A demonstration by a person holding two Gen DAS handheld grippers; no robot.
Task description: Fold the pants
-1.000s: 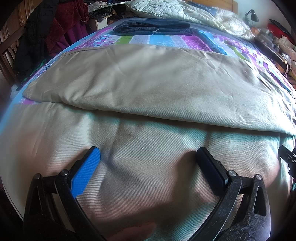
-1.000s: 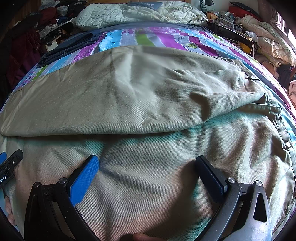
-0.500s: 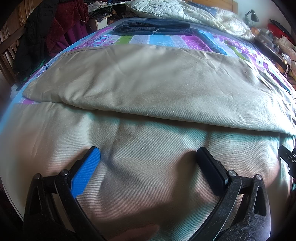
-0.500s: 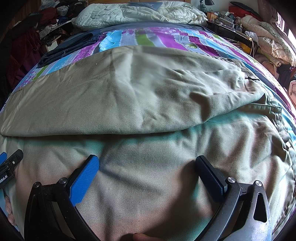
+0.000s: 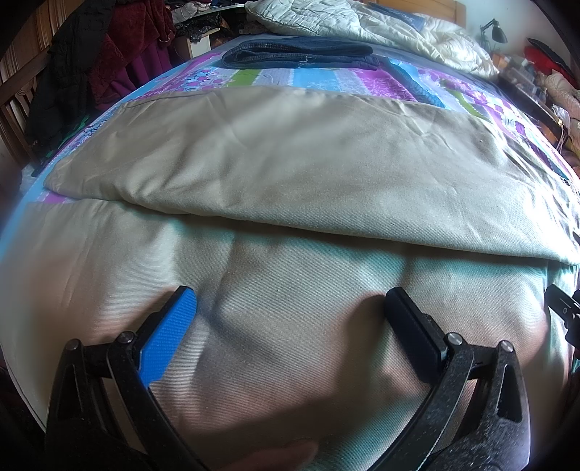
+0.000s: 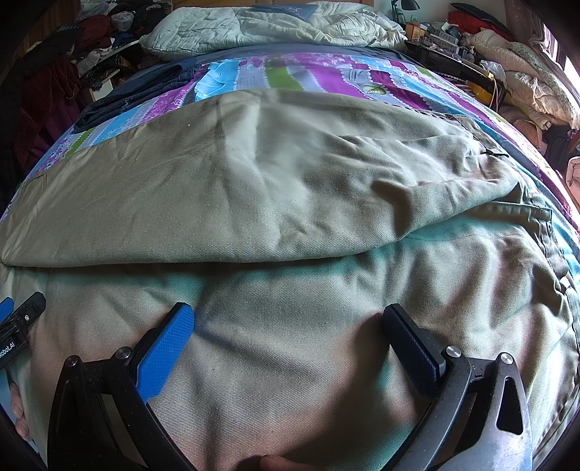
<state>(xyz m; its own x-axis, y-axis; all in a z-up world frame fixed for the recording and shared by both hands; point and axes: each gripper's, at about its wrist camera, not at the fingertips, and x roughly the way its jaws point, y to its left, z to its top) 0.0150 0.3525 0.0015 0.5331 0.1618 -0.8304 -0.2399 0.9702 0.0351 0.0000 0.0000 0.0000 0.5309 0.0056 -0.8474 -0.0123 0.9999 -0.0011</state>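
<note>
Nothing is seen to have moved since the earlier frames: both grippers and the cloth are found in the same places in both wrist views. The khaki pants (image 5: 290, 174) are spread across the patchwork bedspread (image 5: 326, 78), with one leg laid nearer the cameras and the other lying beyond it, the two being parted by a long shadowed seam that runs from side to side. The waistband end (image 6: 543, 232) is seen at the right, with what is judged to be a pocket opening just above it. The left gripper (image 5: 290, 308) is held low over the near leg with its jaws spread wide, nothing being caught between them; whether the tips touch the fabric cannot be told. The right gripper (image 6: 288, 319) is held likewise, wide apart and empty, over the near leg towards the waist. A folded pair of dark jeans (image 5: 301, 54) is left at the far side of the bed, below a pale quilt (image 6: 272, 25). The task is judged to be at its beginning: the garment is flattened, but no fold is shown. The legs remain to be brought together, and the length remains to be folded.
</note>
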